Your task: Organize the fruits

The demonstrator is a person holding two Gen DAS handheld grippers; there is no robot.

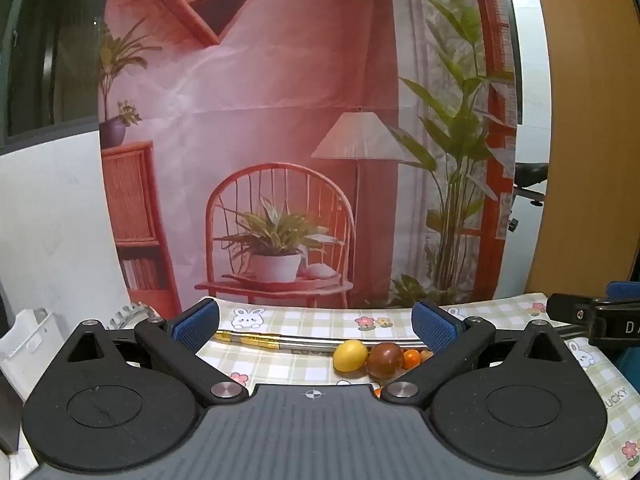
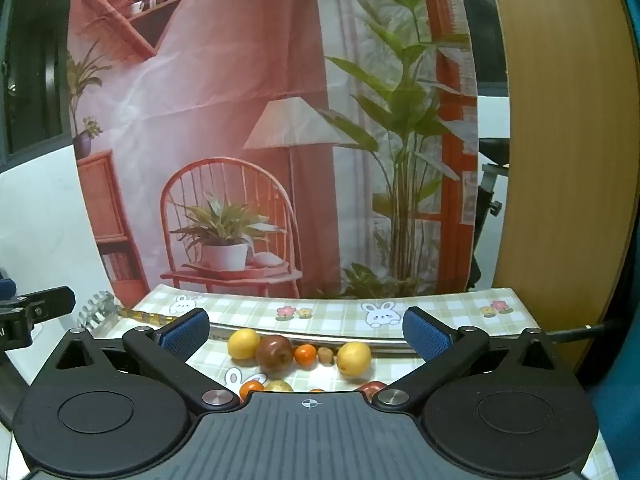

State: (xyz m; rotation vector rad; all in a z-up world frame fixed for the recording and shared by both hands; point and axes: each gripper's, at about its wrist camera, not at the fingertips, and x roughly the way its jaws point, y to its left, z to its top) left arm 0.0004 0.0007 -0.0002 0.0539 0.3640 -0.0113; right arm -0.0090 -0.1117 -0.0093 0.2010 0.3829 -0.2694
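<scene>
hovering low over the tabletop (image 2: 440,312), both claws are standing wide open and gripping nothing. the right claw (image 2: 306,330) is looking down on a row of fruit lying on the checked cloth (image 2: 340,308) just in front of a long metal rod (image 2: 340,338): a yellow fruit (image 2: 243,343), a dark red apple (image 2: 274,353) touching it, a small orange (image 2: 306,355), a little brown nut (image 2: 325,355) and a second yellow fruit (image 2: 354,357) sitting slightly apart at the right end. nearer fruit are peeking over the claw's body, among them another orange (image 2: 251,387), a pale one (image 2: 279,385) and a red one (image 2: 372,388), mostly hidden. the left claw (image 1: 316,326) is sitting further left, seeing the same row's left part between its blue pads (image 1: 196,324): the yellow fruit (image 1: 350,355), the apple (image 1: 385,360) and the orange (image 1: 411,359), all near its right finger. each claw's tip is showing at the edge of the other's view. a printed backdrop (image 2: 240,120) is hanging behind the tabletop.
</scene>
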